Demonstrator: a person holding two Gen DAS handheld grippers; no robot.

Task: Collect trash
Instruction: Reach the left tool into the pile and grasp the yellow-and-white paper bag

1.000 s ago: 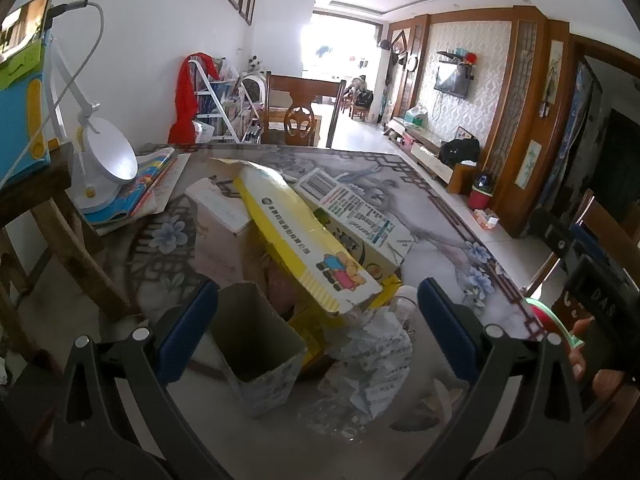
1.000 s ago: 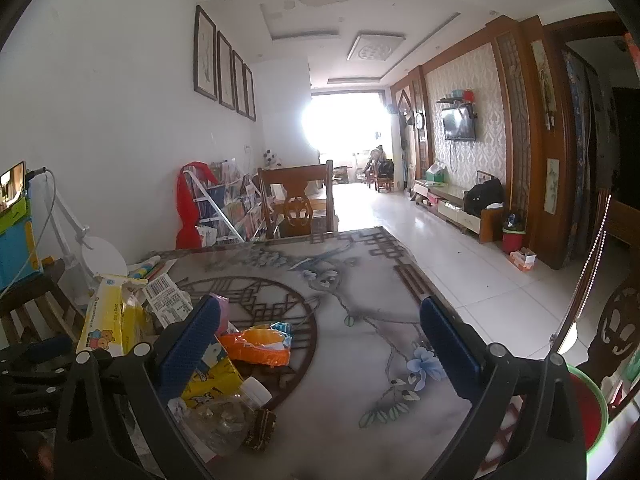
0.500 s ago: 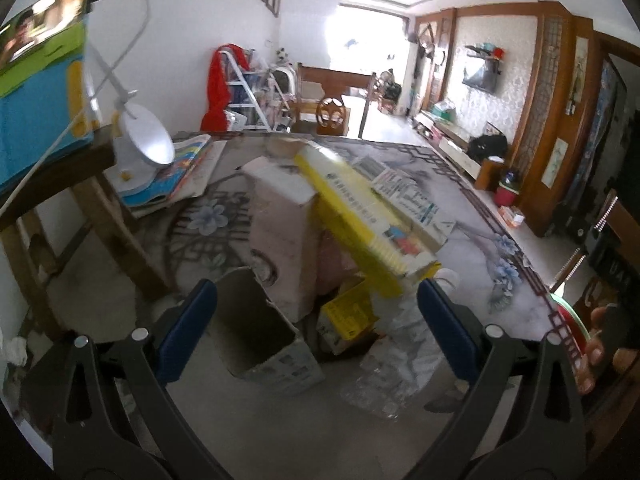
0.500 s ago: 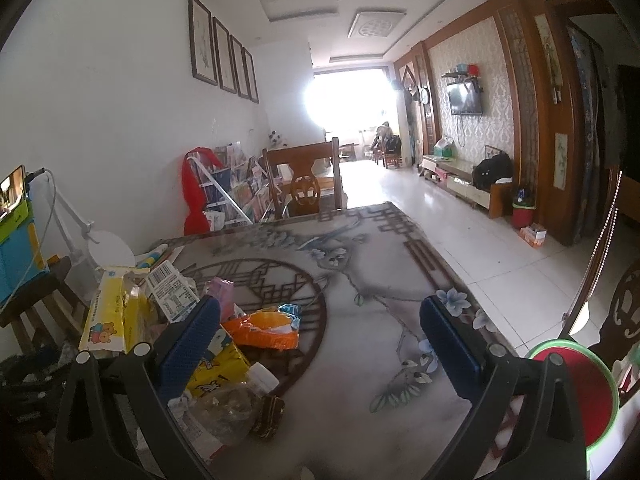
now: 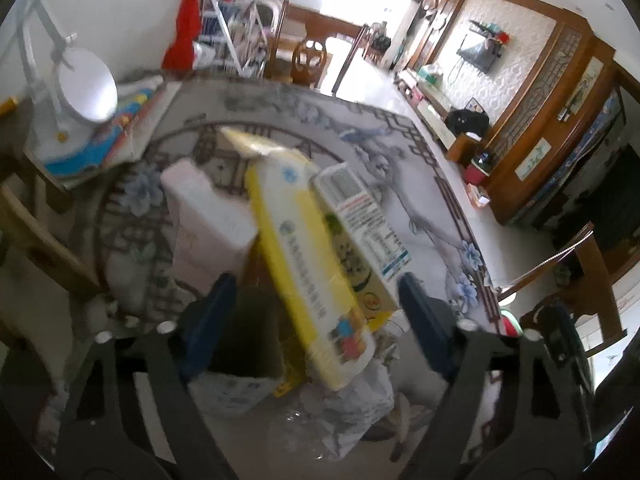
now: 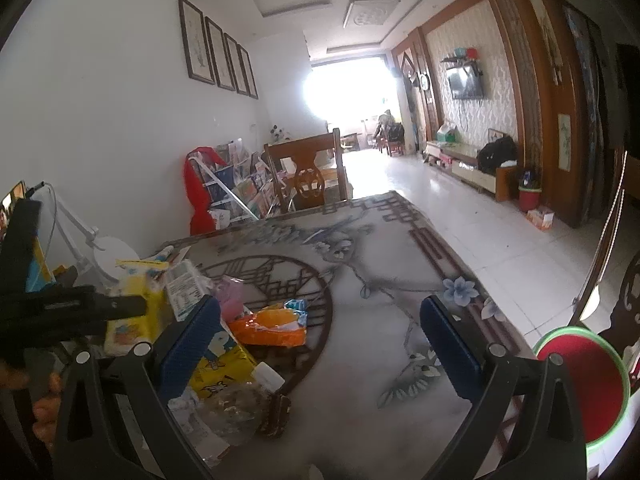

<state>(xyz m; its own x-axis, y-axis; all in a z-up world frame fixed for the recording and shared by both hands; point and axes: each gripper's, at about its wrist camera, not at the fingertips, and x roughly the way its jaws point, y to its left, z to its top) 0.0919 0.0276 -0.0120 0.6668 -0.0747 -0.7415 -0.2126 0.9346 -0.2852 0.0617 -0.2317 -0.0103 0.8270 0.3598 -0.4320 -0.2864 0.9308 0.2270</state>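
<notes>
While the left gripper (image 5: 312, 308) hangs over the heap of trash on the patterned table (image 6: 384, 280), its jaws have just been closing; a yellow packet (image 5: 304, 264) lies between them, but the blur hides whether the pads (image 5: 208, 320) press it. Beside it lean a pink box (image 5: 208, 220) and a printed carton (image 5: 360, 220). Wide open and empty, the right gripper (image 6: 316, 340) hovers near an orange wrapper (image 6: 272, 326) and a crushed bottle (image 6: 240, 400).

left hand-held gripper (image 5: 310, 312) | black frame, silver screws | blue pads (image 5: 208, 328) (ribbed)
</notes>
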